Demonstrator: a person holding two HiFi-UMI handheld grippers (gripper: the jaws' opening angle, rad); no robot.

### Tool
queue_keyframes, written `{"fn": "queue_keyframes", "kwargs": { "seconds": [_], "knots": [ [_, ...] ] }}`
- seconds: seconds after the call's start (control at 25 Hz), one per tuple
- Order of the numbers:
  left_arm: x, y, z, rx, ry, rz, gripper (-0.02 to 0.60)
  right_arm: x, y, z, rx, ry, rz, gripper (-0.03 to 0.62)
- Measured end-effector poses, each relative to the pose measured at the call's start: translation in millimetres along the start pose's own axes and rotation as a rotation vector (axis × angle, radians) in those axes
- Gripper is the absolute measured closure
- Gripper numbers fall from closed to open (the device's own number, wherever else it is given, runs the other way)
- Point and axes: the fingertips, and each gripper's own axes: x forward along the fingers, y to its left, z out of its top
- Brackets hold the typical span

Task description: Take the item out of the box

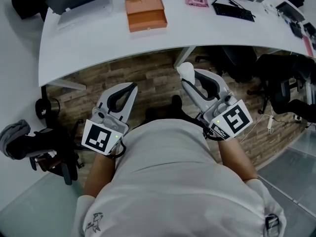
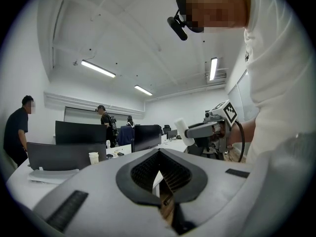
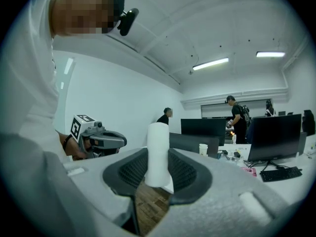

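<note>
Near: left gripper [image 1: 130,88] down by shirt [image 1: 168,181], jaws pinched together, nothing in them. Right gripper [image 1: 192,78] beside it, clamped on white tube [image 1: 185,71], tube poking out past jaw tips, over wood floor [image 1: 148,75]. Far: orange box [image 1: 145,13] on white desk [image 1: 98,38], well apart from tube.

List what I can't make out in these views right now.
Orange box: small and distant in the head view; contents unreadable. It shows in neither gripper view.
White cylinder: in the head view the right gripper hides all but one end.
Pink item: too small to identify in the head view.
</note>
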Motion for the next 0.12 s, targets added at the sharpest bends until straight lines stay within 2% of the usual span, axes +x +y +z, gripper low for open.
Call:
{"fn": "queue_keyframes", "kwargs": {
  "seconds": [0.12],
  "knots": [
    [-1.8,1.5,1.2,0.001,0.001,-0.004,0.583,2.0,0.9,4.4,-0.002,-0.001,0.000,0.467]
  ]
}}
